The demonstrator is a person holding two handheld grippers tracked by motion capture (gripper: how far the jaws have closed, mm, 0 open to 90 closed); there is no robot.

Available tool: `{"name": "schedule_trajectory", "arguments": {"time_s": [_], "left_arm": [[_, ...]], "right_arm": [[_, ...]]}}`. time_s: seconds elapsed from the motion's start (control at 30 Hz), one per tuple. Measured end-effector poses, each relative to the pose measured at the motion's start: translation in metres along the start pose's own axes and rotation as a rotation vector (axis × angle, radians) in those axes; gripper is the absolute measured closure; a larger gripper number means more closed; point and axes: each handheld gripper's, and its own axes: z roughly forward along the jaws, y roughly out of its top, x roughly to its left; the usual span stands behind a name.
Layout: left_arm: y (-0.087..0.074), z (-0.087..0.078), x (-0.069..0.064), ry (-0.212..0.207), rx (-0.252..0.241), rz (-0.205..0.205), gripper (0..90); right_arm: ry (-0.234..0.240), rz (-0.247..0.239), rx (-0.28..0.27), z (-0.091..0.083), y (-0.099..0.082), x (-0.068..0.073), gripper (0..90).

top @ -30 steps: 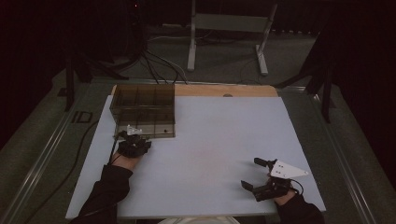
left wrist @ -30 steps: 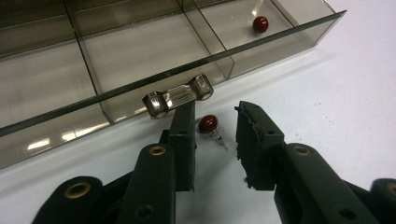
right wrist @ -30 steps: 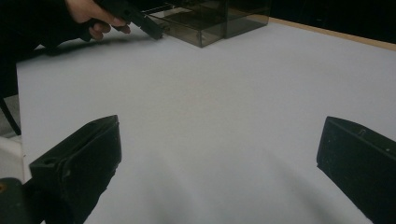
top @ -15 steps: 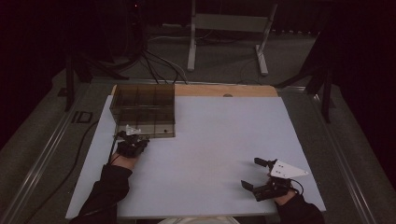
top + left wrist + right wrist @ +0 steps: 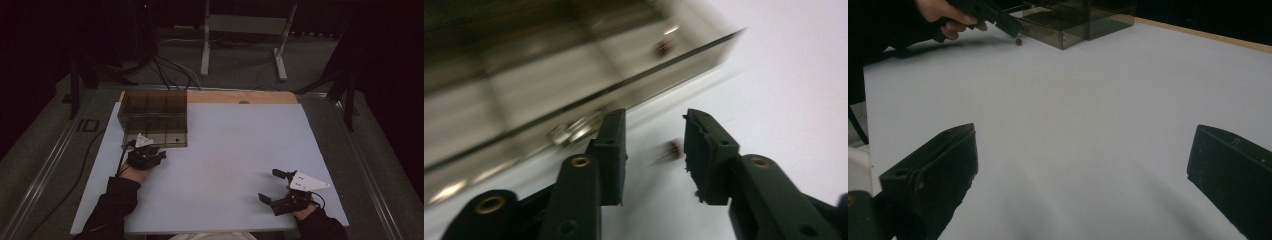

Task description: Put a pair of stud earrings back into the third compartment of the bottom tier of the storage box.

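A small dark red piece (image 5: 672, 148) with a thin lead lies on the white table sheet (image 5: 225, 150), blurred, just ahead of my left gripper (image 5: 654, 145). Its jaws have just been opening; they stand apart and do not press on the piece. In the right gripper view the red piece (image 5: 1018, 42) rests beside the corner of the tinted clear compartment box (image 5: 1068, 25). My left gripper (image 5: 158, 154) sits at the front edge of that box (image 5: 155, 117). Another red piece (image 5: 665, 47) shows inside the box. My right gripper (image 5: 268, 186) rests near the front right, jaws wide open around nothing.
A wooden strip (image 5: 240, 96) runs along the table's far edge. Behind it a metal stand (image 5: 242, 30) and cables (image 5: 170, 70) lie on the dark floor. A cable (image 5: 85, 165) trails off the table's left side. Something shiny (image 5: 569, 132) sits inside the box's front wall.
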Motion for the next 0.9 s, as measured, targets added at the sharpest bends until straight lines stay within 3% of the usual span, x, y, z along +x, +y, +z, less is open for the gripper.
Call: {"name": "schedule_trajectory", "arguments": {"time_s": [0.07,0.17,0.27,0.4,0.47,0.53,0.67,0.73,0.9], "left_arm": [[0.002,-0.001,0.001,-0.068,-0.027,0.061,57.7],[0.004,0.0,0.004,-0.147,-0.021,0.162,56.6],[0.003,0.004,0.01,-0.173,0.003,0.238,59.1],[0.004,0.008,0.018,-0.187,0.011,0.233,60.5],[0.003,0.009,0.018,-0.16,0.024,0.277,61.7],[0.003,0.011,0.018,-0.165,0.034,0.313,65.5],[0.005,0.015,0.019,-0.138,0.074,0.317,69.1],[0.007,0.016,0.022,-0.156,0.059,0.319,69.2],[0.009,0.021,0.022,-0.187,0.092,0.344,72.2]], "right_arm": [[0.0,-0.004,0.001,0.0,0.0,0.0,0.0],[0.0,-0.001,0.002,0.0,0.0,0.0,0.0],[0.0,-0.001,0.002,0.0,0.0,0.0,0.0],[-0.001,-0.002,0.004,0.001,0.0,0.0,0.0],[-0.001,0.0,0.005,0.001,0.0,0.0,0.0],[0.0,0.0,0.005,0.001,0.0,0.0,0.0],[0.001,0.0,0.006,0.001,0.0,0.001,0.0],[0.0,0.001,0.005,0.001,0.0,0.0,0.0],[0.0,0.0,0.005,0.001,0.0,0.0,0.0]]}}
